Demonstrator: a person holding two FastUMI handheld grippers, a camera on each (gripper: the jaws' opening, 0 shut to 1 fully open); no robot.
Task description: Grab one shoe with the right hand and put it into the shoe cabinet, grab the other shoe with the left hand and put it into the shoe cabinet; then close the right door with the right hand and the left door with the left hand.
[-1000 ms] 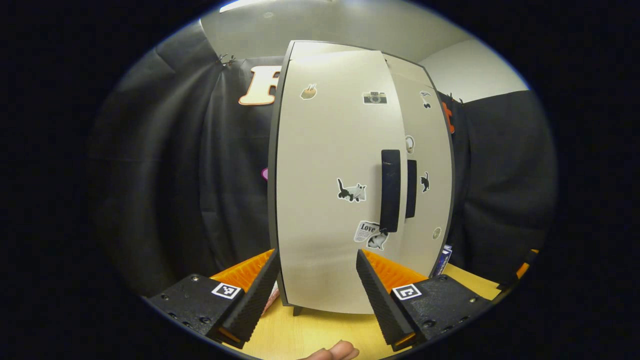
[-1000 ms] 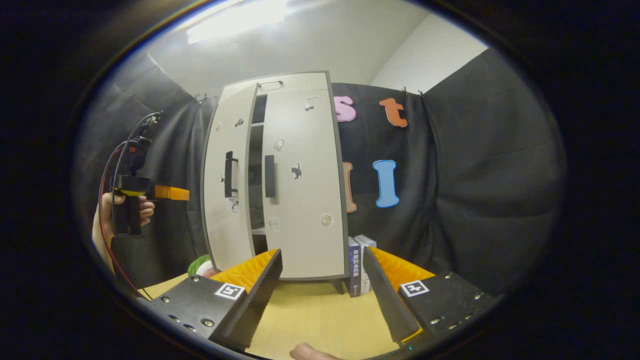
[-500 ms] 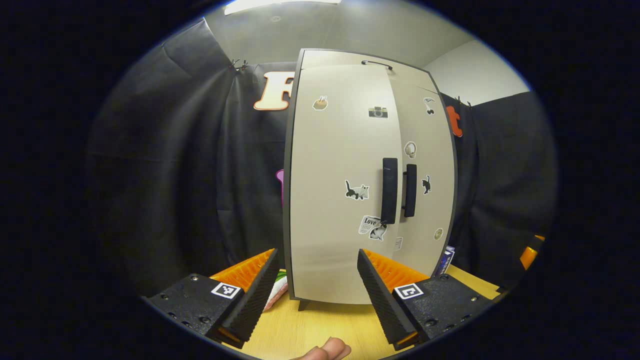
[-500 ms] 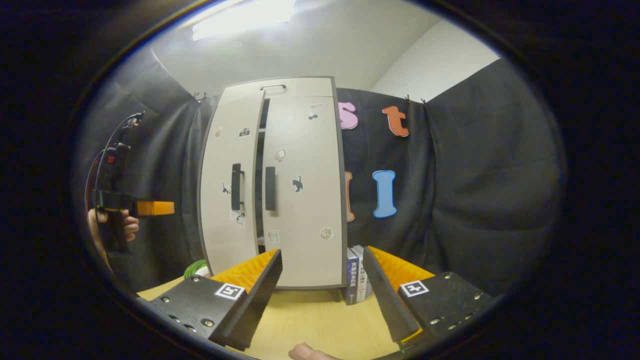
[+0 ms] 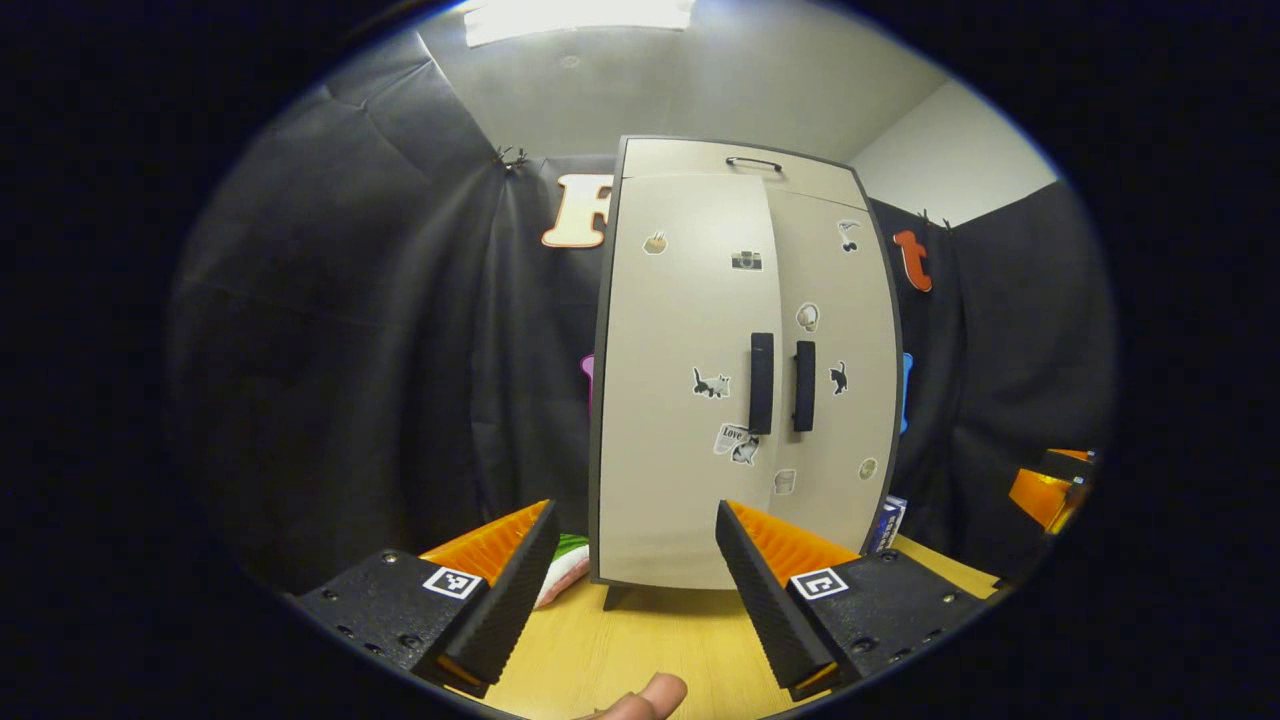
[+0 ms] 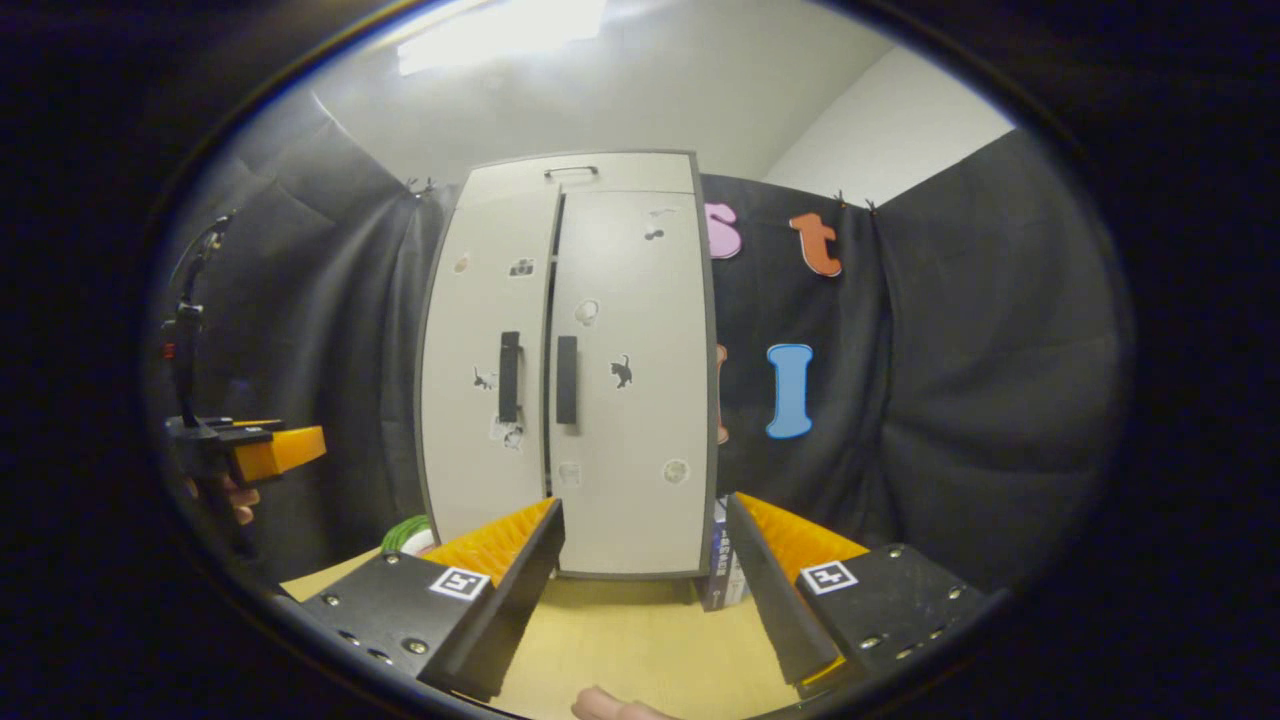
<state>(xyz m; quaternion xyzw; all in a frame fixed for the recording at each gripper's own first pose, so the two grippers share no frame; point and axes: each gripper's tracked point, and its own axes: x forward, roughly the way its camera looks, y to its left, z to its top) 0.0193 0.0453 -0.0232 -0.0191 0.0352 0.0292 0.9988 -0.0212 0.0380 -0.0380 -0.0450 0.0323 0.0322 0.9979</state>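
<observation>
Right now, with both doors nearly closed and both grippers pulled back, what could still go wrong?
1. In the right gripper view a thin dark gap remains between the left door and the right door; the left one may not be fully closed and could swing out again.
2. The cabinet stands on small feet on the table; another push with the open left gripper might shift it toward the books beside it.

Shoe cabinet stands upright on the wooden table with both doors shut, the two black handles side by side. Left gripper sits low in front, fingers spread wide with nothing between them, well apart from the cabinet. Right gripper peeks in at the right edge
</observation>
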